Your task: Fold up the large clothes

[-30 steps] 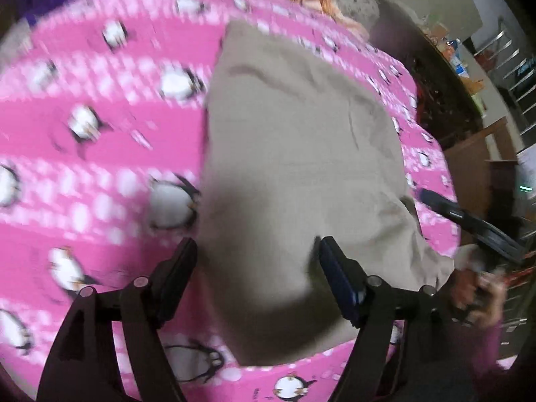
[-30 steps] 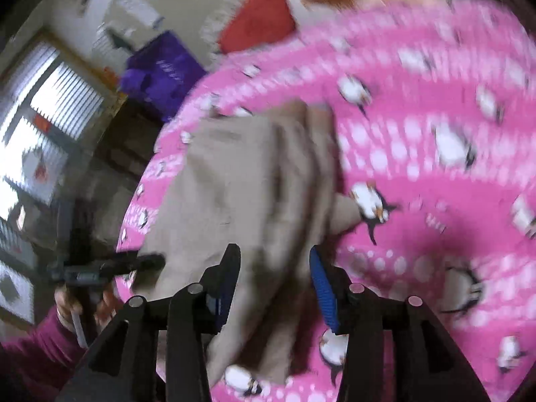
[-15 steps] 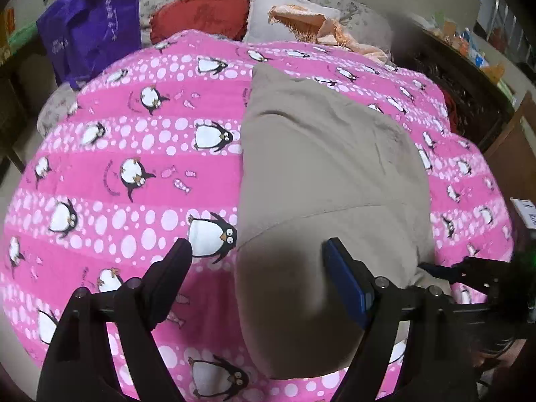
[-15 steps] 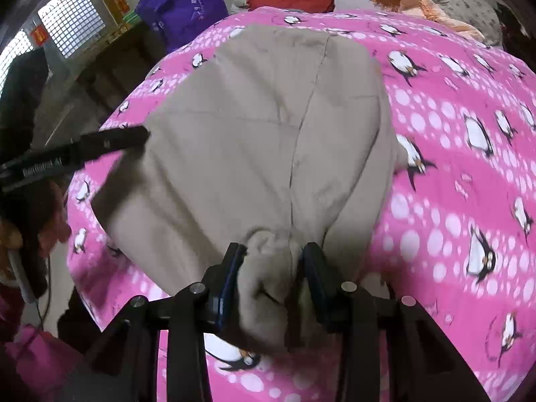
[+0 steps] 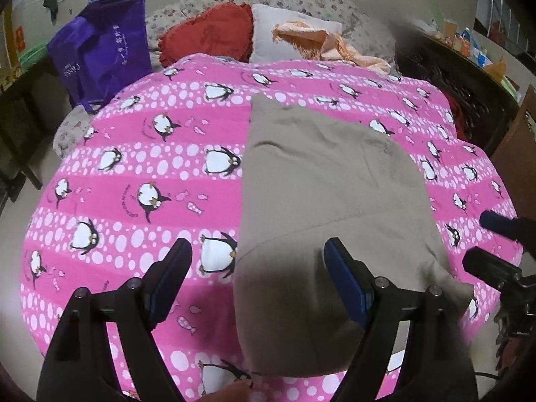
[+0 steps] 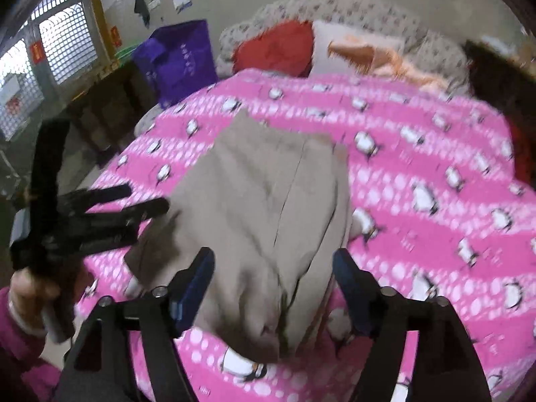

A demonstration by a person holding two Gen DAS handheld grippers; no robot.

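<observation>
The beige garment (image 5: 321,207) lies folded on the pink penguin blanket (image 5: 140,181) that covers the bed, as a long strip which runs away from both grippers toward the pillows. The left gripper (image 5: 258,261) hangs above the near end of the garment with its jaws wide apart; the left edge of the cloth passes under the gap between the fingers, the right finger stands over the beige cloth, and the left finger stands over the pink blanket, but no pad presses on anything. The right gripper (image 6: 273,268) hangs above the other near corner of the garment, where the cloth is bunched and wrinkled; its jaws are opening, the cloth lies below and between them, and the pads do not press on it. In the right wrist view, the left gripper appears to the left of the garment, held by a hand (image 6: 23,288) in a magenta sleeve (image 6: 16,351), with its fingers just beside the cloth's edge. Far ahead of both grippers, at the head of the bed, lie a red cushion (image 5: 207,37), a white pillow (image 5: 278,33) and an orange fringed cloth (image 5: 321,43). To the far left stands a purple bag (image 5: 100,50).
</observation>
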